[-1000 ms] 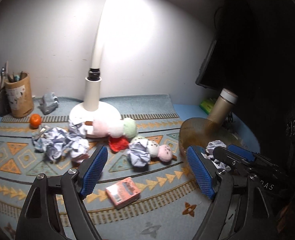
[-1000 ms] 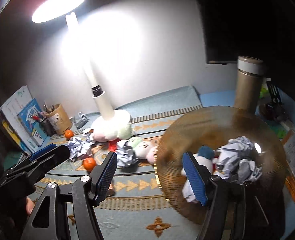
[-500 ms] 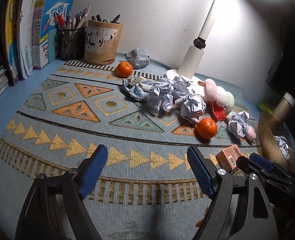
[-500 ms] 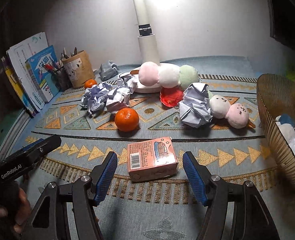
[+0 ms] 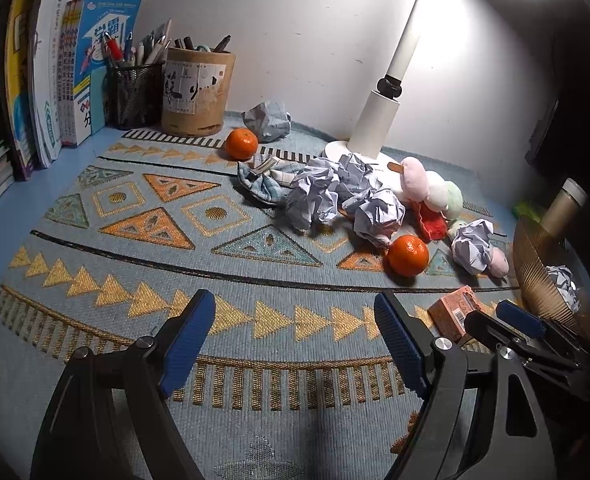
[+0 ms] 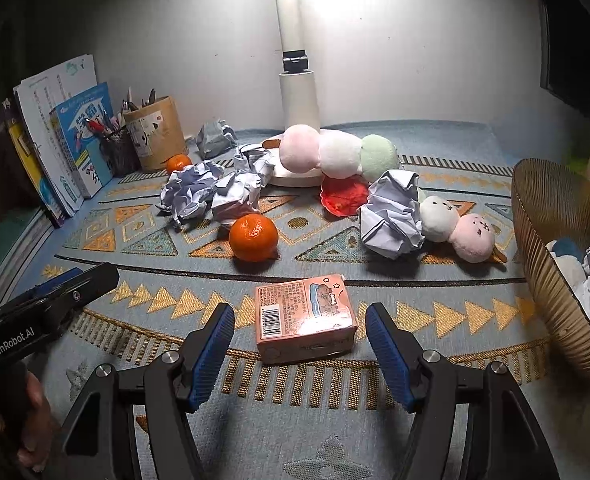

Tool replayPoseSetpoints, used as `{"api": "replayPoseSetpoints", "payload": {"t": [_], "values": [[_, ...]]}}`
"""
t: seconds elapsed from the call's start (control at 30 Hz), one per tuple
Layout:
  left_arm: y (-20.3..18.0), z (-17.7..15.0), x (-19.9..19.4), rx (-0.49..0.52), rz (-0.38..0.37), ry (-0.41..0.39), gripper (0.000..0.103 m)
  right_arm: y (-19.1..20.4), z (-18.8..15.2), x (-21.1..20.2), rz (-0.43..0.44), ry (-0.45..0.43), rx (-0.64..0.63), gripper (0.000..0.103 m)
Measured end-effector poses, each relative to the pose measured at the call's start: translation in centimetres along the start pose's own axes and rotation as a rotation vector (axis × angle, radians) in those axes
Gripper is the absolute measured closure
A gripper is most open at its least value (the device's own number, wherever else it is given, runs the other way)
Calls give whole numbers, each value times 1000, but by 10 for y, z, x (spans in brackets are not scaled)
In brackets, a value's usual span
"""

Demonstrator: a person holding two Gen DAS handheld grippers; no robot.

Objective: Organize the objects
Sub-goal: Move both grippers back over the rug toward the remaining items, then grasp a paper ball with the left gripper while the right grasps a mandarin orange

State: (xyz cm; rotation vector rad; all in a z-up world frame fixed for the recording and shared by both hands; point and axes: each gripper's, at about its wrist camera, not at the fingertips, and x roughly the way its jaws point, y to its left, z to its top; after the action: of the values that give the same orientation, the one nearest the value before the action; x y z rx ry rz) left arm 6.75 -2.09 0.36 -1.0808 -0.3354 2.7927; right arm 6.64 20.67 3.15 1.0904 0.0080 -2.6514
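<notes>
Pink carton (image 6: 304, 322) is lying flat on the counter mat (image 6: 435, 316), left of the gold basket (image 6: 551, 280). Right gripper (image 6: 300, 338) is hovering wide open, bracketing it; closing comes next, apparently. Left gripper (image 5: 295, 338) is idling open, empty.

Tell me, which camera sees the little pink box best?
The right wrist view: the pink box lies whole and close, straight ahead of the open right gripper, barcode showing. The left wrist view catches only part of it, behind the right gripper's fingers.

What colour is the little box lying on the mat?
Pinkish orange little box with a barcode; the right wrist view shows it best.
</notes>
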Motion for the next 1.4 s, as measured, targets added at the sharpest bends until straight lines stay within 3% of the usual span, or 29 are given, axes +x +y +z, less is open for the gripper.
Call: {"api": "replayPoseSetpoints", "payload": {"t": [0.17,0.23,0.3,0.43,0.5,0.7,0.8,0.87,0.93,1.0,1.23,1.4], "values": [[0,2,5,3,2,34,22,2,5,4,24,36,-5,37],[-1,8,9,5,-52,76,22,7,11,6,46,59,-26,37],[-4,21,12,21,-109,109,22,14,24,7,67,62,-56,37],[-5,65,25,48,-150,112,22,23,52,24,92,96,-94,37],[-6,81,45,64,-109,124,22,24,60,41,98,126,-104,37],[-10,96,97,91,-88,169,25,25,69,80,109,196,-104,37],[-8,97,110,81,-98,178,34,27,71,91,101,214,-129,37],[-6,97,116,76,-106,188,45,29,71,97,102,224,-142,43],[-7,95,118,86,-107,184,66,32,71,102,86,233,-159,56],[-8,93,116,96,-117,184,71,34,71,100,92,218,-175,66],[-12,87,65,113,-139,120,72,28,64,57,140,169,-120,66],[-13,61,12,82,-148,104,72,25,41,7,167,125,-103,66]]}}
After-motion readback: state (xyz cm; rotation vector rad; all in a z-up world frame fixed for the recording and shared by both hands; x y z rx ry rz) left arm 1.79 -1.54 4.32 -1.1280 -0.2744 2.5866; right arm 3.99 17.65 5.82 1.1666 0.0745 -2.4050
